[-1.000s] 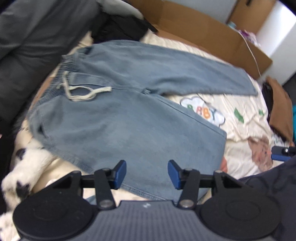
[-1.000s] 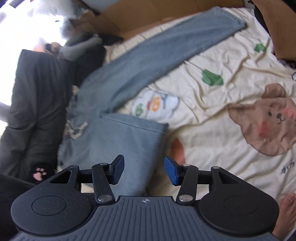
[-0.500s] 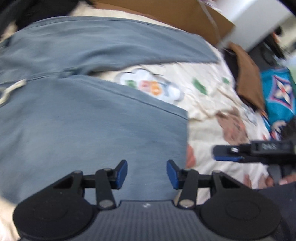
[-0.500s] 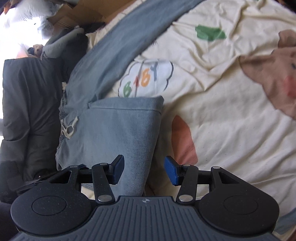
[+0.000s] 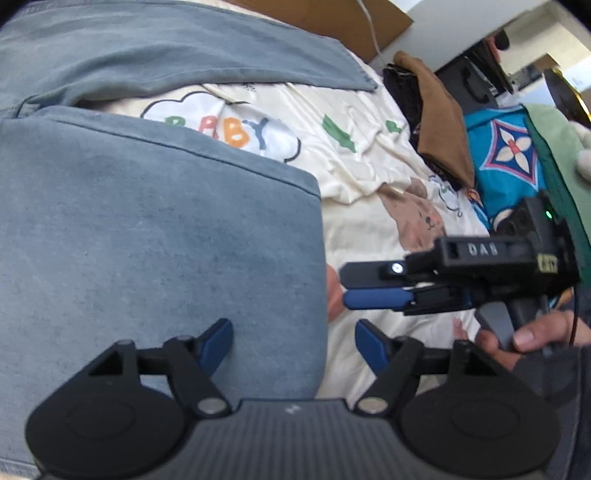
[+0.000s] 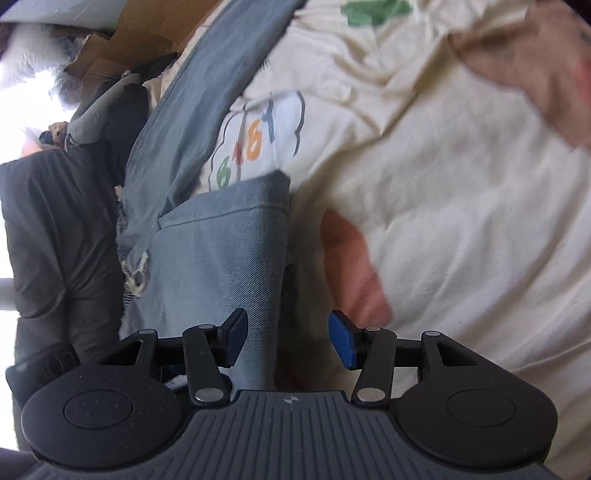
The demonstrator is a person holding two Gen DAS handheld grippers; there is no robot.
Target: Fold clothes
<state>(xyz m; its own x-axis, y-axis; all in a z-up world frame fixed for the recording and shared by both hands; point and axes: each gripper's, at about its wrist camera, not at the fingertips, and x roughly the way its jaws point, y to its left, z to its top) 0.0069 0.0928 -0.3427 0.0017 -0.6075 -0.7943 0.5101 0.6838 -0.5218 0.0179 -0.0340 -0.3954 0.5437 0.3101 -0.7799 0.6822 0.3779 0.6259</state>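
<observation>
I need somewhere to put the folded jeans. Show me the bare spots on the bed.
Free: cream sheet between the jeans hem and the brown garment, around the bear print. Crowded: the jeans side, and the far edge by the cardboard.

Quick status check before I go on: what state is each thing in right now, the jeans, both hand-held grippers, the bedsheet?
Jeans: flat on the sheet, near leg folded short, far leg stretched out.
Drawstring: tied, loose.
Left hand-held gripper: open, jaws just widened, over the folded leg's edge, gripping nothing.
Right hand-held gripper: open, over the same edge.
Bedsheet: spread, wrinkled.
</observation>
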